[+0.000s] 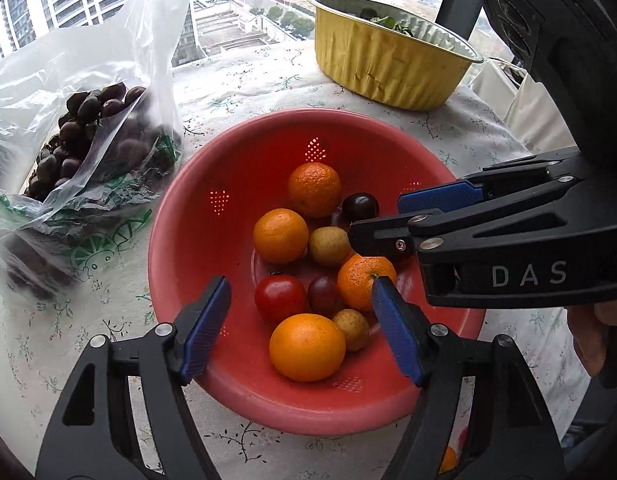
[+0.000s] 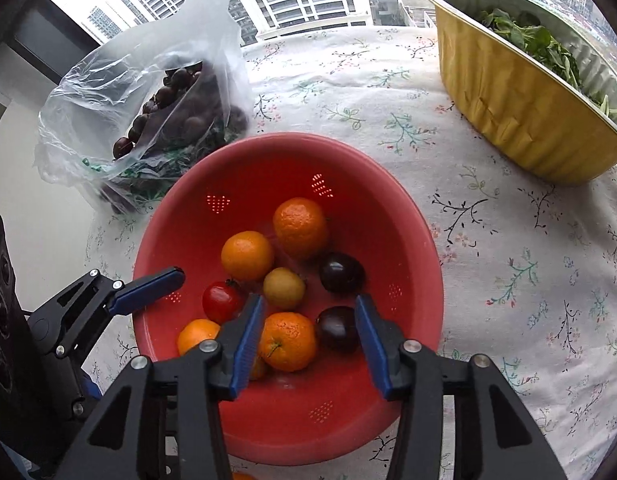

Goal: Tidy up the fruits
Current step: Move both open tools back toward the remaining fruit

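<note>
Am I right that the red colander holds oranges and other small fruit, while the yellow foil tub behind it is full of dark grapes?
Not quite: the yellow foil tub holds leafy greens, as the right wrist view shows. The dark fruit sits in the plastic bag. The red colander does hold oranges and small fruit.

Red colander [image 1: 180, 216] sits approx mid-tablecloth, upright, perforated walls. Inside, loose at the bottom: 4 oranges [image 1: 307, 347], 1 red tomato [image 1: 280, 299], 2 yellowish round fruits [image 1: 330, 245], 3 dark purple grapes/plums [image 1: 360, 206]. Clear plastic bag [image 1: 88, 80] w/ more dark fruit [image 1: 74, 136] lies near the cloth's far-left edge, open-topped.
</note>
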